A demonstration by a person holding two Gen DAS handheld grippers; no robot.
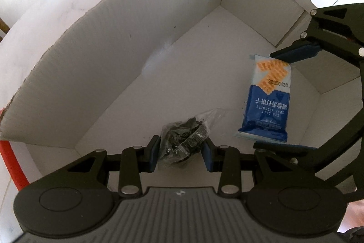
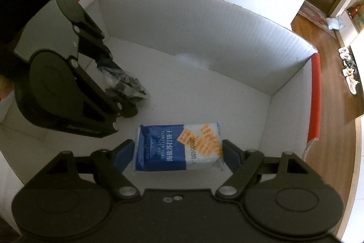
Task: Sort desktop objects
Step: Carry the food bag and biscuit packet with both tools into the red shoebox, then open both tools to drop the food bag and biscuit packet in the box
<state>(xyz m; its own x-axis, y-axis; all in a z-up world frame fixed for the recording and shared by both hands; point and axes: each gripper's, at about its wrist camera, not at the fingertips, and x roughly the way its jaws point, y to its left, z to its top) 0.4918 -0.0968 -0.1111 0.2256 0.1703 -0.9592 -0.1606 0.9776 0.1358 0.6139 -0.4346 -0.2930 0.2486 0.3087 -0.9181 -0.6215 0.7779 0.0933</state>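
Biscuit pack (image 2: 179,147) betw. right jaws

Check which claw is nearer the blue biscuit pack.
Right. The right claw straddles the blue biscuit pack, a finger at each end, inside the white box. The left claw sits apart, shut on the clear bag of dark pieces.
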